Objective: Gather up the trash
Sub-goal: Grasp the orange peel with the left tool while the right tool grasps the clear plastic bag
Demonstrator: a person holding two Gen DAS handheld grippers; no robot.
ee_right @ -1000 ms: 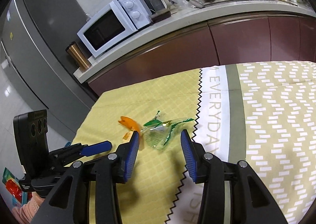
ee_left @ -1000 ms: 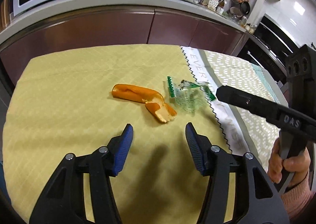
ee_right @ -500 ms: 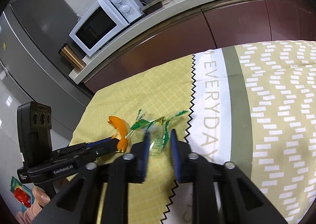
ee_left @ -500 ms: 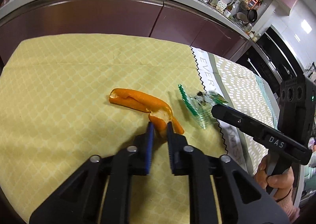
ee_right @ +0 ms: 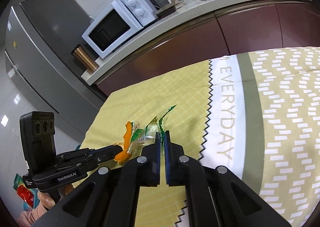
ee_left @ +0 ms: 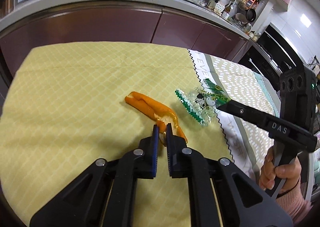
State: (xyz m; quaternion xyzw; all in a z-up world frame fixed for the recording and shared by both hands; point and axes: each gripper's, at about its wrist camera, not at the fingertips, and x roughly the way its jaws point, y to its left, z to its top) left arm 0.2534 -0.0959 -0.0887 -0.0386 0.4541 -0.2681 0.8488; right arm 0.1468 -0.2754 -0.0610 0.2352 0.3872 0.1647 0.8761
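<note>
Orange peel [ee_left: 152, 108] lies on the yellow cloth [ee_left: 80, 95], its near end pinched by the closing left hand-held gripper [ee_left: 162, 129]. Just to its right, the clear green-edged wrapper [ee_left: 197, 105] sits in the right hand-held gripper [ee_right: 162, 136], narrowed onto what looks like a thin fold. Lift both straight and slowly; the film could slip, the peel could tear.

Peel [ee_left: 152, 107] left of wrapper [ee_left: 202, 103], both on tablecloth [ee_left: 80, 91].

orange peel [ee_left: 152, 107]: near end hidden between gripper pads | tablecloth [ee_right: 280, 127]: cut off right
</note>
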